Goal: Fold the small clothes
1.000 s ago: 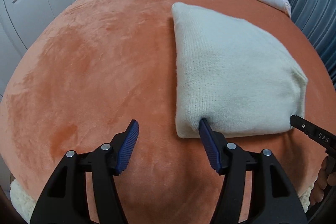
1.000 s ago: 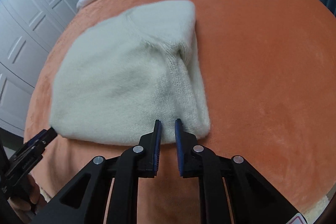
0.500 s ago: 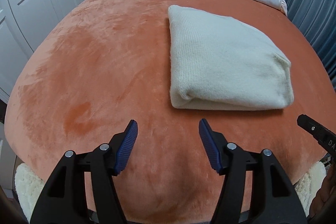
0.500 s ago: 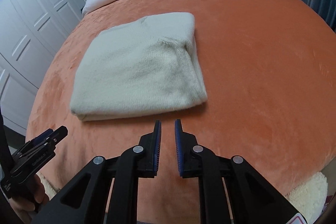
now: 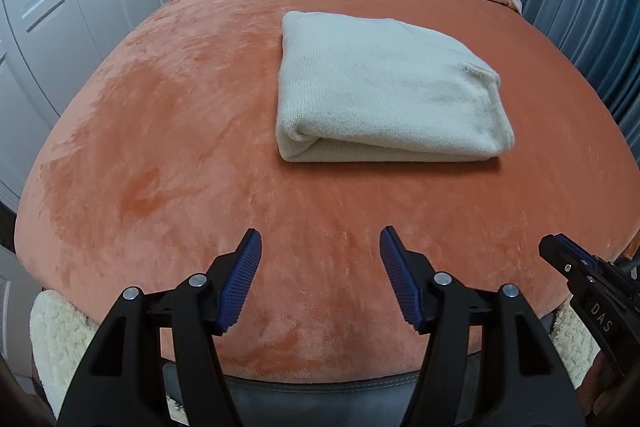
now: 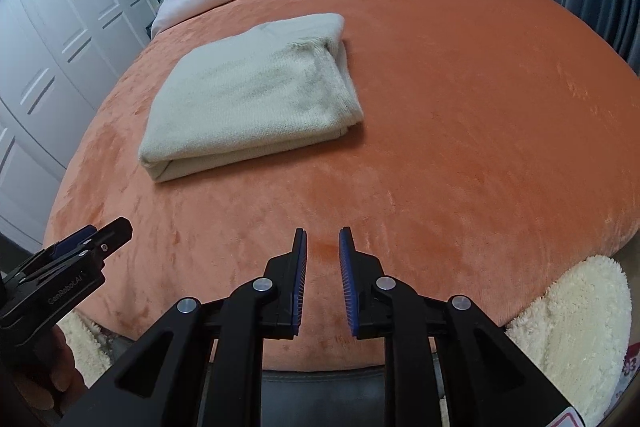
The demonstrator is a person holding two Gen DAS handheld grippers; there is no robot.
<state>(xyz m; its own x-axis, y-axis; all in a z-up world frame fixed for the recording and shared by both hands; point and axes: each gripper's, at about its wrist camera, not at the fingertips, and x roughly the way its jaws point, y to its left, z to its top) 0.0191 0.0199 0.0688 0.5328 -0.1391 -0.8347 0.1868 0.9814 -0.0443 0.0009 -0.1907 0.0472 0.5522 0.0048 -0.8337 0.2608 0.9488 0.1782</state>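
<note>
While the cream knit sweater [image 5: 384,87] lies folded on the orange bedspread [image 5: 180,131], the wide-open left claw [image 5: 320,277] and narrowly parted right claw [image 6: 323,277] hover empty near, suggesting a fresh garment comes next.

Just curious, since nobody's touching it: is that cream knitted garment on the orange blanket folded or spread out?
Folded. The cream knitted garment lies as a compact rectangle with stacked layers at its near edge.

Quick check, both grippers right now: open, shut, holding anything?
Left gripper: open wide, empty, short of the folded cream sweater.
Right gripper: narrow gap between the fingers, open, holding nothing, over the orange blanket.
</note>
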